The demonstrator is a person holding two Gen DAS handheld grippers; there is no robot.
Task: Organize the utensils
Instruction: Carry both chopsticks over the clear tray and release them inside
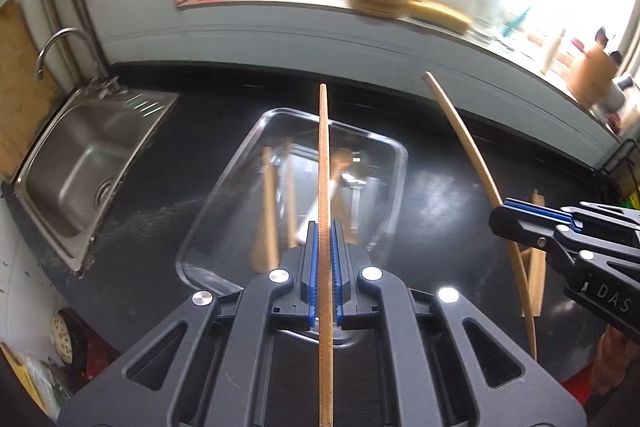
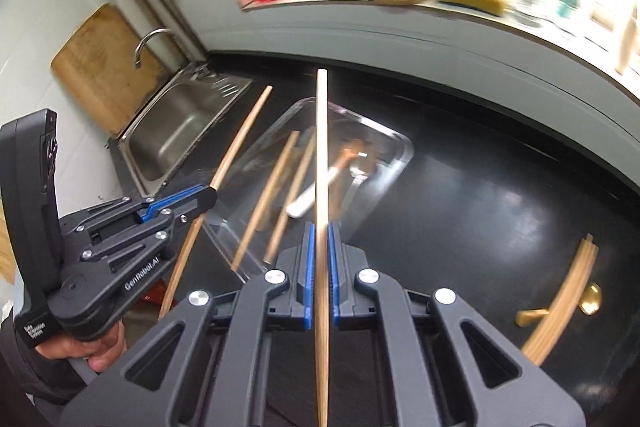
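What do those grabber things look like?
Both are dark grey plastic with cut-out holes and round silver bolts. The left gripper and right gripper have bright blue ridged pads on their fingers. White letters are printed on their sides: "DAS" on the right one, "GenRobot.AI" on the left. A dark sleeve shows at the left hand.

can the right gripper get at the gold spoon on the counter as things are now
Probably not yet. The right gripper is shut on a chopstick, so its jaws are taken. The gold spoon lies partly under wooden sticks.
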